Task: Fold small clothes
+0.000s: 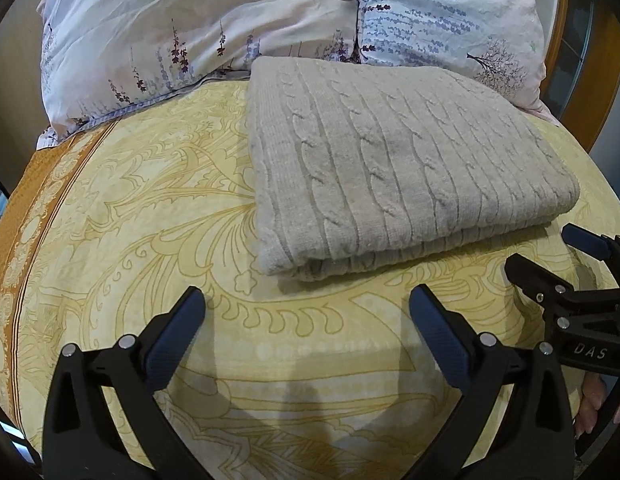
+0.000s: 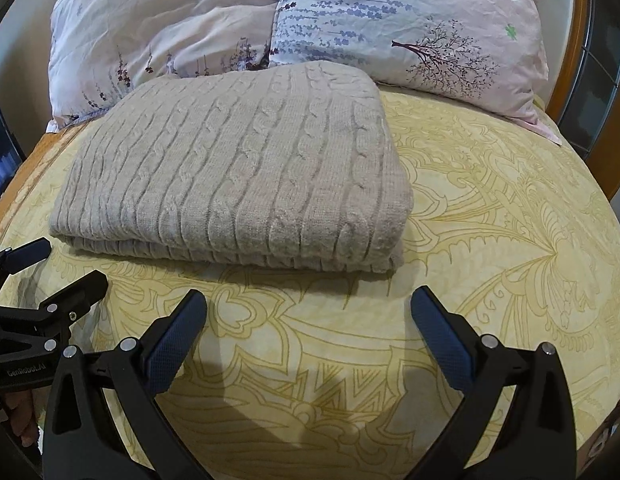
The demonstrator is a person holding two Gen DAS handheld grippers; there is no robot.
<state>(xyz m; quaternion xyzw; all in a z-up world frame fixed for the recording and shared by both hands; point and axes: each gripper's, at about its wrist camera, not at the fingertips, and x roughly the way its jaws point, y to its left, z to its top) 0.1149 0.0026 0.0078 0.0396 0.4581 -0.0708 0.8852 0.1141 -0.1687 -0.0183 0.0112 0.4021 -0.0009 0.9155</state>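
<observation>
A beige cable-knit sweater point(image 1: 397, 164) lies folded into a thick rectangle on the yellow patterned bedspread point(image 1: 150, 208). It also shows in the right wrist view point(image 2: 238, 172). My left gripper point(image 1: 306, 300) is open and empty, a little in front of the sweater's near folded edge. My right gripper point(image 2: 308, 302) is open and empty, also just in front of the sweater. The right gripper shows at the right edge of the left wrist view point(image 1: 549, 258). The left gripper shows at the left edge of the right wrist view point(image 2: 66, 264). Neither touches the sweater.
Two floral pillows point(image 1: 198, 28) point(image 2: 409, 20) lean at the head of the bed behind the sweater. A wooden headboard point(image 2: 581, 52) curves along the right. The bedspread has an orange border point(image 1: 14, 208) at the left edge.
</observation>
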